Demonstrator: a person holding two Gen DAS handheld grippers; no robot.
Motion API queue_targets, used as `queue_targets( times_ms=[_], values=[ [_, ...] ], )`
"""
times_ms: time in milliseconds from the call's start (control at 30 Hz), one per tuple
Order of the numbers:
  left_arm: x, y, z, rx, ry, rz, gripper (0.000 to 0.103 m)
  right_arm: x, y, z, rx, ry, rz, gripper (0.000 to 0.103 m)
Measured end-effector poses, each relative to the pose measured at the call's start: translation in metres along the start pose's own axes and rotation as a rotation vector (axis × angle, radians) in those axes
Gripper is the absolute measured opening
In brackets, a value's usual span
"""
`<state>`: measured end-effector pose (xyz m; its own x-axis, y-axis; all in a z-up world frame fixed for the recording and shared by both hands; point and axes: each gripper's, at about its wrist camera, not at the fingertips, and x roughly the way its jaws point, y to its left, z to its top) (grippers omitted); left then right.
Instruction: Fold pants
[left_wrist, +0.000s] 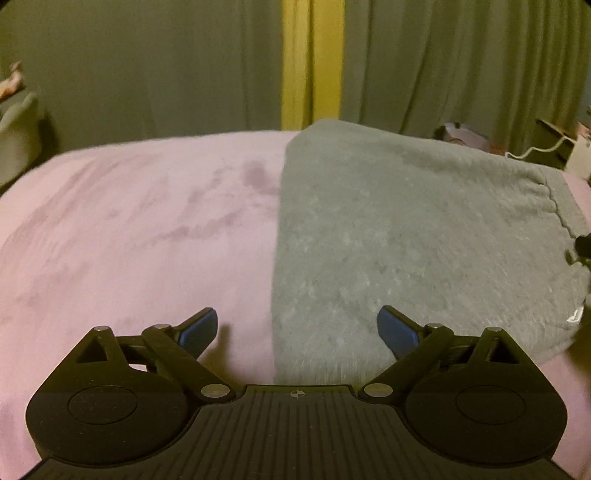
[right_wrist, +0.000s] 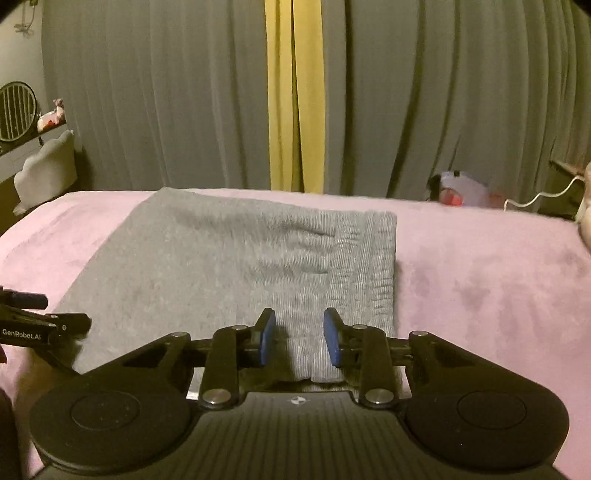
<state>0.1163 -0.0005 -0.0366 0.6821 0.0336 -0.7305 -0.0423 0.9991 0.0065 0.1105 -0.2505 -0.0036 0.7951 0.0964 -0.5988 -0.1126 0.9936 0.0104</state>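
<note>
Grey pants (right_wrist: 229, 266) lie folded into a flat rectangle on a bed covered with a pink blanket (right_wrist: 480, 277), filling the centre-left of the right wrist view, with the ribbed waistband (right_wrist: 365, 266) running down the rectangle's right edge. In the left wrist view the same pants (left_wrist: 406, 240) take up the right half of the frame, their straight left edge running top to bottom down the middle, with bare pink blanket (left_wrist: 129, 240) to the left of it. The left gripper (left_wrist: 297, 328) hovers over that edge with its jaws spread wide and nothing between them; one blue pad is above the blanket, the other above the grey fabric. The right gripper (right_wrist: 299, 338) sits at the lower centre of its frame, just above the near edge of the pants beside the waistband; its jaws are narrow but parted, the blue pads clear of the cloth, gripping nothing. The left gripper also shows at the left edge of the right wrist view (right_wrist: 40, 325), near the pants' lower left corner. Behind the bed hang grey curtains (right_wrist: 166, 110) with a yellow strip (right_wrist: 295, 110) in the gap between them.
</note>
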Motion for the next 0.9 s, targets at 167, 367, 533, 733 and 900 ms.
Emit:
queue_targets(
  times_ms=[167,367,533,733,900],
  values=[
    [-0.015,0.003,-0.008,-0.056,-0.025,-0.009,0.097,-0.024,0.020,-0.007,0.015,-0.059,0.107,0.029],
    [-0.025,-0.006,-0.016,-0.043,-0.015,-0.036,0.098,-0.010,0.055,-0.029,-0.128,0.057,0.121,0.029],
    [-0.012,-0.005,-0.019,-0.049,0.072,-0.015,0.102,0.010,0.052,-0.038,-0.160,0.131,0.072,0.027],
    [-0.021,0.004,-0.023,-0.115,0.057,-0.008,0.101,-0.017,0.046,-0.038,-0.060,0.106,0.068,0.037],
    [-0.033,-0.003,-0.028,-0.105,0.069,-0.008,0.101,-0.027,0.041,-0.049,0.004,0.161,0.002,0.055]
  ],
)
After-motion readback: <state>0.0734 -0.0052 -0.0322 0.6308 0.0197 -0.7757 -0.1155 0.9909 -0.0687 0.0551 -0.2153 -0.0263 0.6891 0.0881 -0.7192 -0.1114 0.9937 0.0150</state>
